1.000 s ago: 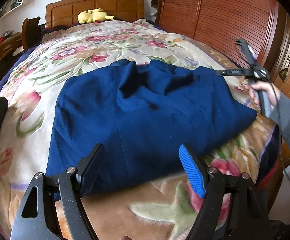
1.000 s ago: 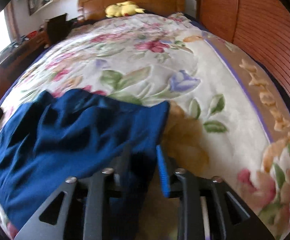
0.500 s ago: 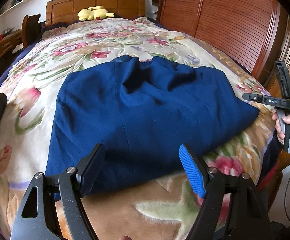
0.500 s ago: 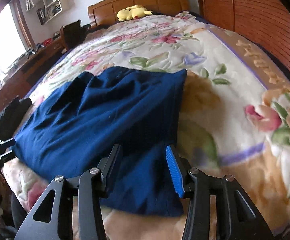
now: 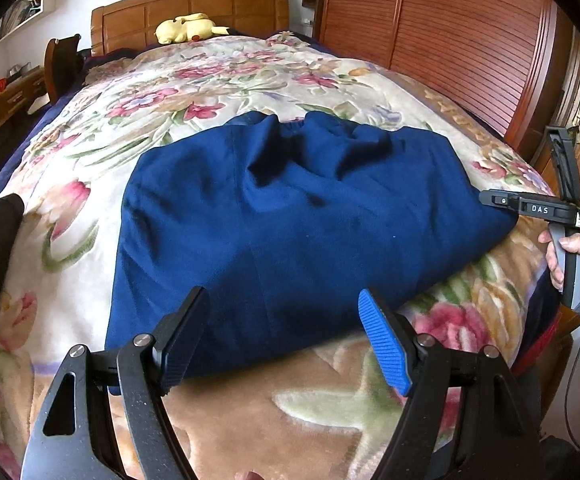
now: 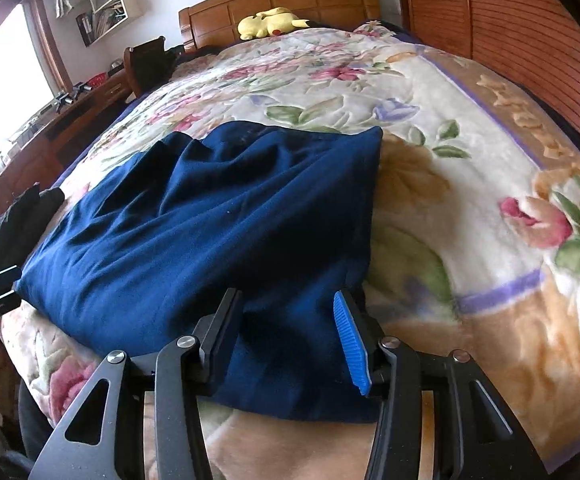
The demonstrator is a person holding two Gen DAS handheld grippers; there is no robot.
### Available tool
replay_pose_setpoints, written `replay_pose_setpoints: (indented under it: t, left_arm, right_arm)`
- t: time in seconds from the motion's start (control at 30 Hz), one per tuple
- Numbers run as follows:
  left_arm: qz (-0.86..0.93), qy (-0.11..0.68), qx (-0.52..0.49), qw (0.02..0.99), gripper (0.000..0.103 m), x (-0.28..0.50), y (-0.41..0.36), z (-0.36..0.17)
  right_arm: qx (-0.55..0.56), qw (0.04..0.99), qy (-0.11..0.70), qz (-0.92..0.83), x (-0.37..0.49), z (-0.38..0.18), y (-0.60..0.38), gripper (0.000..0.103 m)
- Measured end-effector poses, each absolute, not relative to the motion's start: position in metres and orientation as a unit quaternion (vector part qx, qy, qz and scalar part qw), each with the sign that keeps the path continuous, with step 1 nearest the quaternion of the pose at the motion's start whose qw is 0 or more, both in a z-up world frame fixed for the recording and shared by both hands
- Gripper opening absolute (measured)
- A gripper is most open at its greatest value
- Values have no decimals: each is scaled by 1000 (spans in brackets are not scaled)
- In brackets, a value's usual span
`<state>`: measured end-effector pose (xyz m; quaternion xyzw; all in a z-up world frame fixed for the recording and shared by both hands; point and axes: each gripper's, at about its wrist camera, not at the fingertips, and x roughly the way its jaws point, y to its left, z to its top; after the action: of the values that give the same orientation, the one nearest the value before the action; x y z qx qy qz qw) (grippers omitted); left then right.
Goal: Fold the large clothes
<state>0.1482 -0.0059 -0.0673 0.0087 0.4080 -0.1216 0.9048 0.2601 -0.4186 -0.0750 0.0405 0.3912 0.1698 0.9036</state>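
Right up close, the left gripper (image 5: 282, 344) hangs over the near edge of the bed with its two fingers spread wide, nothing between them, one black pad and one blue pad (image 5: 384, 346) showing. Over on the other side, the right gripper (image 6: 290, 336) sits low above the near right corner of the cloth; its jaws have just been opening, they stand apart now, and the blue fabric lies beneath and between them with neither pad pressing on it. From the left wrist view that same tool appears at the right edge, gripped by a hand (image 5: 574, 256) with a grey sleeve behind it. One garment is in play: a single dark blue garment (image 5: 298, 220), lying folded in a broad slab across the near half of the floral blanket (image 5: 218, 80), its far edge bunched into a few soft creases, its near edge close to the foot of the bed. At the left border there is a dark bundle of black cloth (image 6: 18, 216), lying apart from the blue piece. Further up, the blanket runs bare to the pillows, where one yellow plush toy (image 5: 188, 30) rests against the wooden headboard (image 5: 194, 4). To the right stands a slatted wooden wardrobe (image 5: 450, 40), and left of the bed one chair (image 6: 146, 60) beside a desk (image 6: 70, 116).
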Motion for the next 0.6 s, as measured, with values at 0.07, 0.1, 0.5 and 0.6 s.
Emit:
replay_pose_setpoints:
  t: [0.07,0.1,0.5,0.6]
  left_arm:
    - [-120,409,17,905,77,148,-10,-65]
    - [-119,409,19,905,77,148,-11,-64]
    - [-120,401,61,906,77,143,-42,-41]
    - [-122,393,66,909,77,146,-51,-40]
  right_arm:
    - [38,904,392,168,259,-77,-420,51]
    - [36,904,391,167,259,-78,-420,52]
    - [63,901,393,174,250,-95,-440,62]
    - [62,898,396,183,248,-98,-438,62]
